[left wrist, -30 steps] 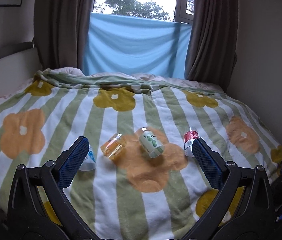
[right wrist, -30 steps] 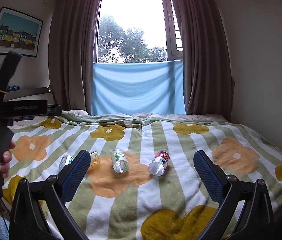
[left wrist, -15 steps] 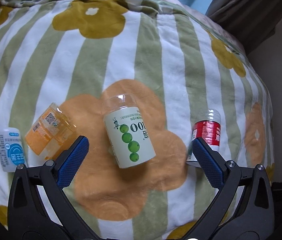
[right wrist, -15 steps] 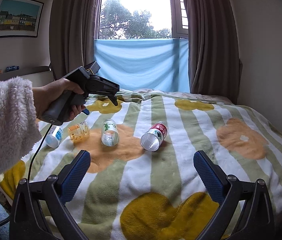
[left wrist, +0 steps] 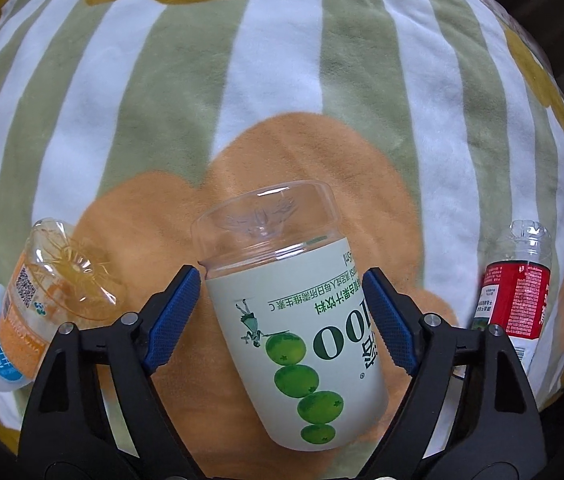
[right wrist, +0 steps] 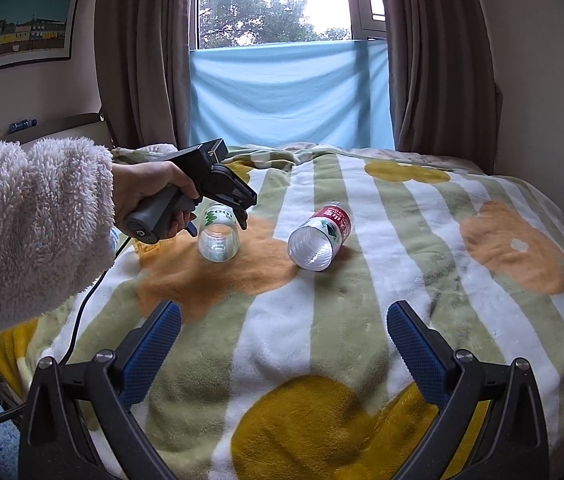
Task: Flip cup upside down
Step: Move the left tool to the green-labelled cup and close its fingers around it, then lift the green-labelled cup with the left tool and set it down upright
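A second ago the left gripper (left wrist: 282, 312) was held high over the bed (left wrist: 362, 80); now it has dropped right down, its blue pads either side of the green-labelled cup (left wrist: 298, 340), which lies on its side on the orange flower. So the grasp looks about to happen. Its jaws stand wide, close beside the cup; I cannot tell if they touch. The right gripper (right wrist: 282, 344) hangs back, wide open, holding nothing.
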`<state>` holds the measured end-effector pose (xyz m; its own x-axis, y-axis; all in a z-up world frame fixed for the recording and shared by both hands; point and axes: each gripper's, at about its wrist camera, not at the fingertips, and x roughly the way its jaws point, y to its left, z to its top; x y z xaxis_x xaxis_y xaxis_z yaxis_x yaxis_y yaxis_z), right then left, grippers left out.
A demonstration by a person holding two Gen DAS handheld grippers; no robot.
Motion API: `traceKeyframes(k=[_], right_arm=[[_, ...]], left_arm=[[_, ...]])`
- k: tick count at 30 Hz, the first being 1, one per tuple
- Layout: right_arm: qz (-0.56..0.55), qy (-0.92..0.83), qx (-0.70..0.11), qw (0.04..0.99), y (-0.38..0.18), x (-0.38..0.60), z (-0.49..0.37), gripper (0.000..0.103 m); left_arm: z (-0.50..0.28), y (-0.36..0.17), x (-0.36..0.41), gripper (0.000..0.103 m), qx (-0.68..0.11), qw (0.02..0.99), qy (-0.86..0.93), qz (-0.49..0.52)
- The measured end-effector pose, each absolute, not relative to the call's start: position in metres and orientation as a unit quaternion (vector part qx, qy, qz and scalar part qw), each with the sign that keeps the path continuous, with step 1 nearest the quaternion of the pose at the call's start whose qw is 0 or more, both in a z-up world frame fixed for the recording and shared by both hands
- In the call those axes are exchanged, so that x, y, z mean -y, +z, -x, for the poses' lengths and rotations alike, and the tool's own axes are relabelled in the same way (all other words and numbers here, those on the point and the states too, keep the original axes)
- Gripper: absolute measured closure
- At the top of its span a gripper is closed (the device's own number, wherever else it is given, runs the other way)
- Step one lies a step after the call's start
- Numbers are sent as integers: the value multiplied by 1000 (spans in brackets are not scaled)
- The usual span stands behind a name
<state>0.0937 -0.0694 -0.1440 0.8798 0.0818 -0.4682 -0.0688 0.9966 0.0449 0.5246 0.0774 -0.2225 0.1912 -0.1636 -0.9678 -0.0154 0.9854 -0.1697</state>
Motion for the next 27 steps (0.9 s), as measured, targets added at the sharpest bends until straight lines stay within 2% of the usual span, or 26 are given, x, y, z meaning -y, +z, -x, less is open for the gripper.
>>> traceKeyframes(k=[3, 15, 22, 27], right_arm=[[-15, 46, -248, 968, -147, 66, -95, 0], [-14, 58, -281, 958, -146, 57, -101, 0], [-16, 71, -310, 948, -144, 49, -101, 0], [-16, 83, -333, 939, -146, 42, -96, 0]], left_arm=[[-525, -228, -75, 38, -639, 763, -58, 70], [-493, -204, -79, 39, -625, 772, -104, 53], [-435, -181, -93, 39, -611, 777, -142, 46], [-375, -177, -91, 39, -613, 773, -164, 0]])
